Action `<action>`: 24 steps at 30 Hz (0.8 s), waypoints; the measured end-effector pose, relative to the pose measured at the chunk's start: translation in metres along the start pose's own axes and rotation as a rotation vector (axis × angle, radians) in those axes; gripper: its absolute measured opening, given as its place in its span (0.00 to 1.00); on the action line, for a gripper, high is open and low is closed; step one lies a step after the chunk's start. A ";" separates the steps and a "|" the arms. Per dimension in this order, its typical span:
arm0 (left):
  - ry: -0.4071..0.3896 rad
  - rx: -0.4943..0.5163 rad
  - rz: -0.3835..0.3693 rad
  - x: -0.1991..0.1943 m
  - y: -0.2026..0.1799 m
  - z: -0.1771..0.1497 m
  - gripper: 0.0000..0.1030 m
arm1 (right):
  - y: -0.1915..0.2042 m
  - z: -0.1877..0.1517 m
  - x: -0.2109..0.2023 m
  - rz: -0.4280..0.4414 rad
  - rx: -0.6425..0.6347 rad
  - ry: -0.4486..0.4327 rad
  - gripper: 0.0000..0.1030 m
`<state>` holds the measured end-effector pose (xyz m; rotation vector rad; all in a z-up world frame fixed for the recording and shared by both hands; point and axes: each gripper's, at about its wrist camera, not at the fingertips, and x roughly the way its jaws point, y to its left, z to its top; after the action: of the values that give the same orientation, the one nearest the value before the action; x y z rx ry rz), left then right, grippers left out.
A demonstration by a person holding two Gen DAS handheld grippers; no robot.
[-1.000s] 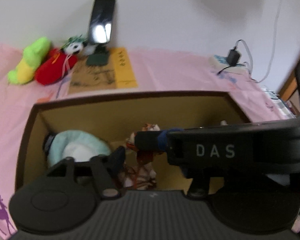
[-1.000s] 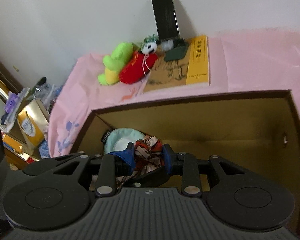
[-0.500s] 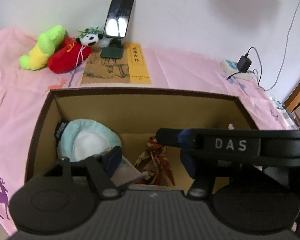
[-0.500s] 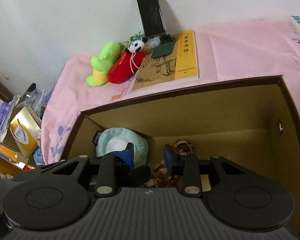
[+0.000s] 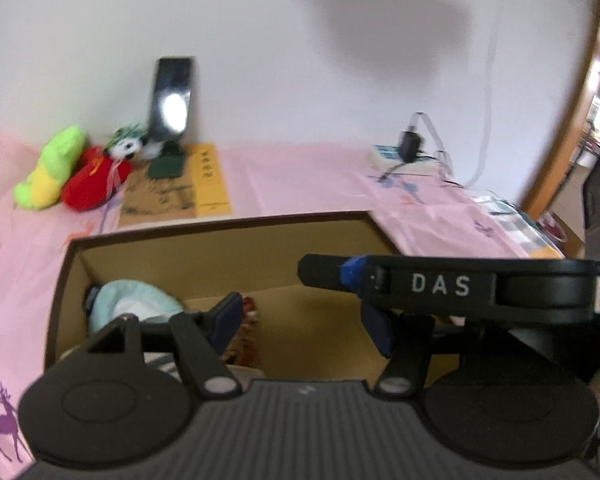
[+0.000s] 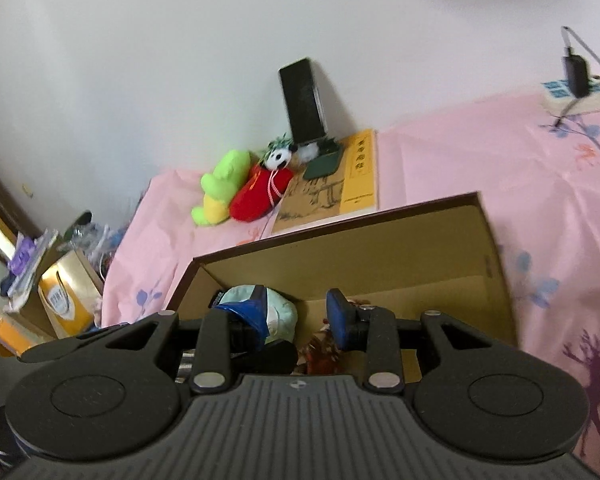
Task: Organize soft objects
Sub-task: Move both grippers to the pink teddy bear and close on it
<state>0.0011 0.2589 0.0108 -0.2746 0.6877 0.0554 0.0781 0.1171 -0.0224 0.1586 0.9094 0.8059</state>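
Black plastic of the two grippers is seen nearest. The left gripper [image 5: 304,320] is held above the cardboard box [image 5: 220,240] with its jaws spread and nothing between them; the right gripper [image 6: 296,316] is also held over the box [image 6: 380,248], its jaws spread and empty as well. Inside the box, a pale mint round plush [image 5: 134,300] is laid against the left wall, and a reddish-brown patterned soft item [image 6: 320,350] is laid beside it near the middle of the floor.

The box is set on a pink cloth [image 5: 300,176] printed with purple deer and blue twigs. Behind the box a yellow-edged book [image 6: 340,184] is laid flat. Left of it, a red plush [image 6: 260,194], a green and yellow plush [image 6: 220,186] and a small panda plush [image 6: 278,156] are placed together, touching one another. A dark phone [image 5: 172,96] is propped upright on a stand against the white wall [image 5: 300,60]. Far to the right, a power strip with a black charger [image 5: 410,148] is seen near the wall. At the left edge of the right wrist view, a yellow paper bag [image 6: 64,300] and clutter are seen below the cloth.
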 end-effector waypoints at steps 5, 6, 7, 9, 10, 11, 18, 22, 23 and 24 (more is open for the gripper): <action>-0.003 0.077 -0.071 -0.009 -0.033 -0.006 0.63 | -0.017 -0.010 -0.031 -0.040 0.021 -0.048 0.16; 0.001 0.089 -0.084 -0.009 -0.040 -0.006 0.63 | -0.021 -0.012 -0.037 -0.045 0.026 -0.053 0.16; 0.007 0.098 -0.095 -0.009 -0.047 -0.007 0.63 | -0.027 -0.014 -0.044 -0.053 0.034 -0.058 0.16; 0.017 0.118 -0.124 -0.008 -0.064 -0.009 0.64 | -0.037 -0.017 -0.057 -0.068 0.048 -0.063 0.16; 0.020 0.126 -0.136 -0.008 -0.072 -0.010 0.64 | -0.042 -0.018 -0.063 -0.073 0.052 -0.064 0.16; 0.023 0.136 -0.150 -0.007 -0.082 -0.011 0.64 | -0.048 -0.019 -0.070 -0.081 0.054 -0.065 0.16; 0.068 0.165 -0.233 0.009 -0.153 -0.023 0.64 | -0.094 -0.029 -0.122 -0.156 -0.014 -0.052 0.16; 0.101 0.198 -0.270 0.025 -0.199 -0.033 0.64 | -0.134 -0.033 -0.153 -0.199 0.004 -0.041 0.16; 0.111 0.205 -0.277 0.029 -0.209 -0.035 0.64 | -0.144 -0.034 -0.159 -0.209 0.016 -0.038 0.16; 0.123 0.210 -0.287 0.035 -0.220 -0.038 0.64 | -0.155 -0.035 -0.165 -0.218 0.029 -0.036 0.16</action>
<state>0.0355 0.0356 0.0118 -0.1736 0.7640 -0.3086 0.0802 -0.1111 -0.0072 0.0972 0.8872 0.5861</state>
